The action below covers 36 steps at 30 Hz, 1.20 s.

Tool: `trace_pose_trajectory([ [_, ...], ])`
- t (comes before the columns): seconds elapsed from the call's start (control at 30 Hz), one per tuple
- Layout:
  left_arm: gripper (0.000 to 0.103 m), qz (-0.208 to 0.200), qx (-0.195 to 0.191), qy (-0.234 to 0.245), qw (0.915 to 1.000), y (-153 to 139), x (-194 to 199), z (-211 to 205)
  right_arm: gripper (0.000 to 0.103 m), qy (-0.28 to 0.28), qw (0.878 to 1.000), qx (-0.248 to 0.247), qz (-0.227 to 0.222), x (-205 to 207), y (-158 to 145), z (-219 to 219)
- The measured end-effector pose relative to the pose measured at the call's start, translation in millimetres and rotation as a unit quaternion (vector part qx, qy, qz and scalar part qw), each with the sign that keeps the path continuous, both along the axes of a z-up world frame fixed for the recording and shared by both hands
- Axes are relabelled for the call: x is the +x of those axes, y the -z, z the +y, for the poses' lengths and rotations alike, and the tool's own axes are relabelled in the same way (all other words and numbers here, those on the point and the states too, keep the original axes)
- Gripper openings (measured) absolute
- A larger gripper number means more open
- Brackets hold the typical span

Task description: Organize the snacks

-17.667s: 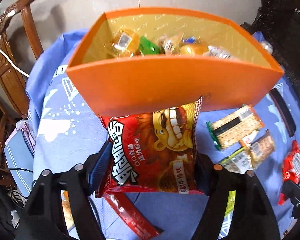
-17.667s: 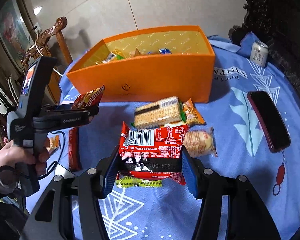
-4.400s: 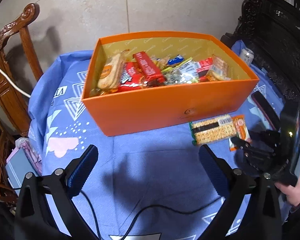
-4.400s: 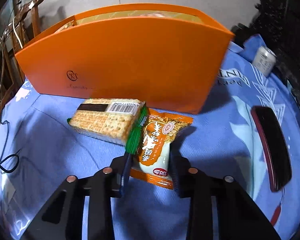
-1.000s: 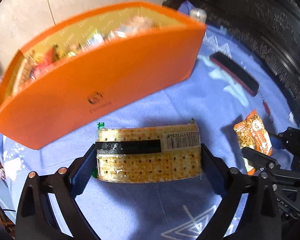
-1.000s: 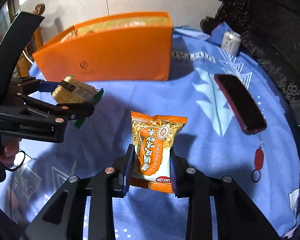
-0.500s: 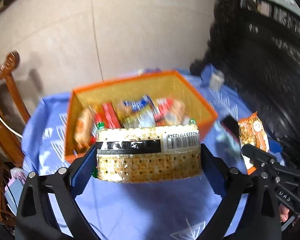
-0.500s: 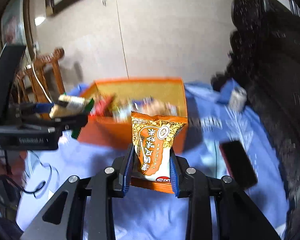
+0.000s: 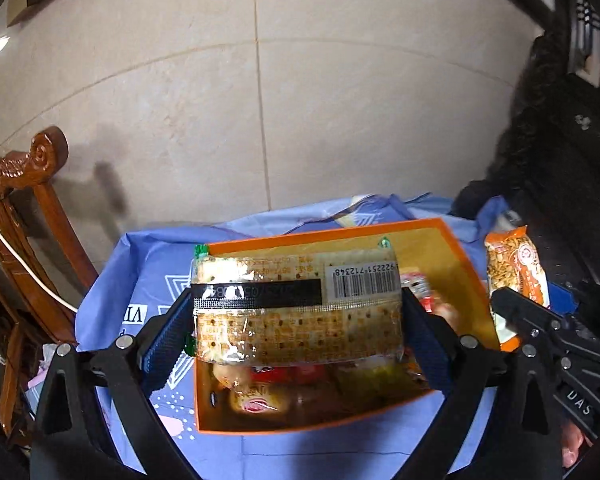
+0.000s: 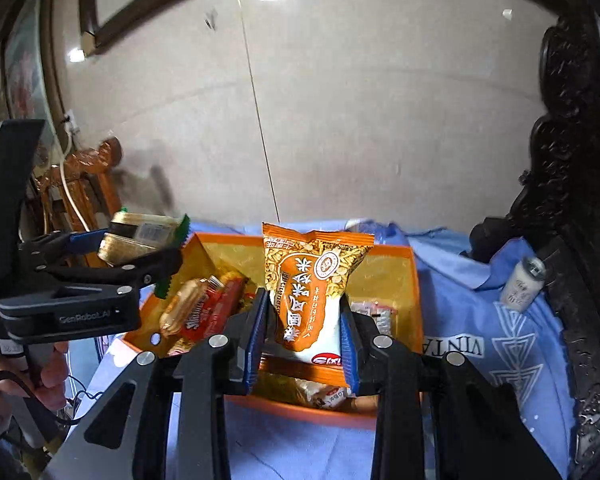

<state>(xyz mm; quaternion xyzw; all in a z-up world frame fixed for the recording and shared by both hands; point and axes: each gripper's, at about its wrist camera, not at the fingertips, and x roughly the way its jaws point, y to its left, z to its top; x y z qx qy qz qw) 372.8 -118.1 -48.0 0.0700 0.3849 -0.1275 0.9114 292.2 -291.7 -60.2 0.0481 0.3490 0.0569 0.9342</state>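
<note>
Left wrist view: left tool grips the cracker pack above the orange box. Right tool, jaws opening, holds the orange snack bag.

One orange box, one cracker pack, one orange snack bag, one can, two claws, several snacks inside.

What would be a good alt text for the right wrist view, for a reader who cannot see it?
The right gripper, its fingers just starting to open, holds an orange snack packet upright above an open orange box of snacks on a blue tablecloth. At left, the left gripper holds a cracker pack over the box.
</note>
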Motion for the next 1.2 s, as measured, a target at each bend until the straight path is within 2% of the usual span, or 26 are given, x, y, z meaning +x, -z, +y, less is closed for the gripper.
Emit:
trace_pose_trajectory([
  [0.03, 0.096, 0.007, 0.002, -0.005, 1.0000, 6, 5, 0, 0.039, -0.001, 1.000, -0.004, 0.010, 9, 5, 2],
  [0.07, 0.097, 0.014, 0.006, -0.011, 0.9998, 11, 9, 1, 0.059, 0.001, 1.000, -0.009, 0.016, 13, 8, 4],
  [0.13, 0.099, 0.031, 0.015, -0.022, 0.9992, 21, 15, 3, 0.079, 0.022, 0.999, -0.024, 0.019, 18, 12, 6],
  [0.2, 0.099, 0.045, 0.011, -0.028, 0.9985, 26, 18, 7, 0.081, 0.021, 1.000, -0.013, 0.017, 17, 13, 5],
  [0.3, 0.099, 0.039, 0.009, -0.033, 0.9987, 25, 13, 10, 0.088, 0.028, 0.999, -0.015, 0.020, 12, 12, 7],
  [0.37, 0.099, 0.035, 0.010, -0.034, 0.9988, 21, 8, 11, 0.098, 0.032, 0.999, -0.014, 0.020, 8, 10, 7],
  [0.5, 0.099, 0.052, 0.025, -0.039, 0.9976, 18, -1, 10, 0.100, 0.036, 0.998, 0.001, 0.042, 1, 8, 8],
  [0.87, 0.099, 0.010, 0.008, -0.045, 0.9989, -16, -47, 21, 0.100, 0.037, 0.998, -0.012, 0.045, -29, -4, 18],
  [1.2, 0.099, -0.009, 0.006, -0.044, 0.9990, -33, -79, 30, 0.100, 0.041, 0.998, -0.016, 0.037, -60, -14, 24],
])
